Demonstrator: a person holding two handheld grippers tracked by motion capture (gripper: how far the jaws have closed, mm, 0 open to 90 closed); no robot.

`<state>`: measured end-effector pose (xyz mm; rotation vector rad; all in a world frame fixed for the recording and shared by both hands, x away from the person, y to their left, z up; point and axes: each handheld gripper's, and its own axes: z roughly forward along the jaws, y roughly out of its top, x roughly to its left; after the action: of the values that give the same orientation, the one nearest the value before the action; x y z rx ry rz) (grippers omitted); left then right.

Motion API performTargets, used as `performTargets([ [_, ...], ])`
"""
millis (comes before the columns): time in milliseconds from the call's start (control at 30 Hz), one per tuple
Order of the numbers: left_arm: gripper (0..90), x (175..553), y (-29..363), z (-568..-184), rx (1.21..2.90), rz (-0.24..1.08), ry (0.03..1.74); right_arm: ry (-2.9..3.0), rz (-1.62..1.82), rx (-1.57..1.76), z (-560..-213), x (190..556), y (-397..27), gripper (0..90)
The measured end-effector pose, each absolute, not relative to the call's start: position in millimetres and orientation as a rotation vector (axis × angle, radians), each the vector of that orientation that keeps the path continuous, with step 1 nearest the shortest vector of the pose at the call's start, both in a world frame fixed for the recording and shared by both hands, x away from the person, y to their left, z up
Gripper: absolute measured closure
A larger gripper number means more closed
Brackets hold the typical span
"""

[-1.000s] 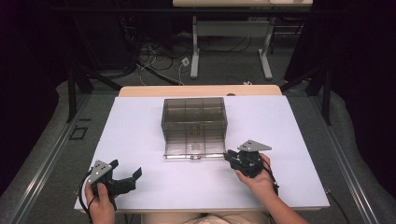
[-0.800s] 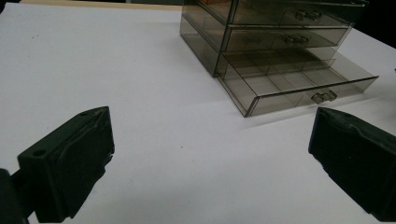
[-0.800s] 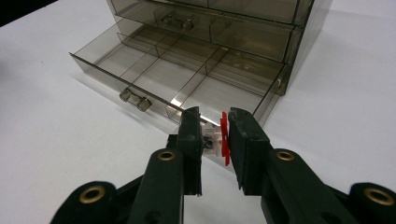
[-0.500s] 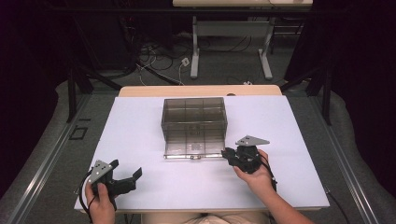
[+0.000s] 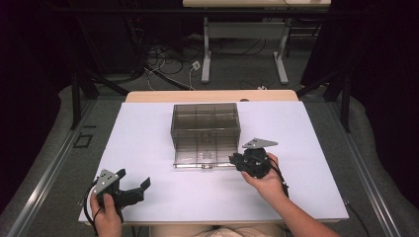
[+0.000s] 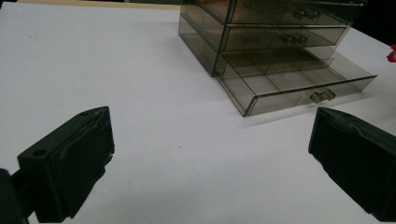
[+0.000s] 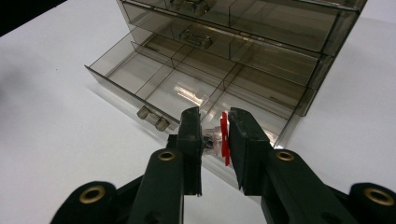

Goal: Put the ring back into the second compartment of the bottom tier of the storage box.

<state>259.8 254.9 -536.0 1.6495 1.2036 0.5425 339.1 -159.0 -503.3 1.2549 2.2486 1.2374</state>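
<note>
The right gripper (image 7: 215, 135), nearly closed, pinches a small, light, rigid-looking red-and-clear piece (image 7: 219, 135) by its middle over the open bottom drawer (image 7: 187, 93); the left gripper (image 6: 210, 154) rests wide open, empty.

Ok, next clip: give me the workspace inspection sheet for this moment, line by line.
Surface: white table top, bare apart from the drawer unit.
Job's things: smoky clear drawer unit at table centre; its bottom drawer is pulled out, and its compartments look empty; upper drawers closed.
Held item: small clear-and-red part, too small to identify.
Clutter: nothing seen on the table.
Grippers: left gripper open, near the table's front left edge; right gripper shut on the small part, at the open drawer's front right corner.
Cables: loose cables on the floor behind the table.
Surroundings: dark curtains, another table's legs beyond.
</note>
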Motion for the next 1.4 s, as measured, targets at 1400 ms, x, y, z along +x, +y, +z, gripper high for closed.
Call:
performTargets([
  [1400, 0.5, 259.9, 256.3, -536.2, 1.644, 0.536, 1.201, 2.304, 1.191, 1.245, -497.1, 368.1, -111.9, 75.0],
])
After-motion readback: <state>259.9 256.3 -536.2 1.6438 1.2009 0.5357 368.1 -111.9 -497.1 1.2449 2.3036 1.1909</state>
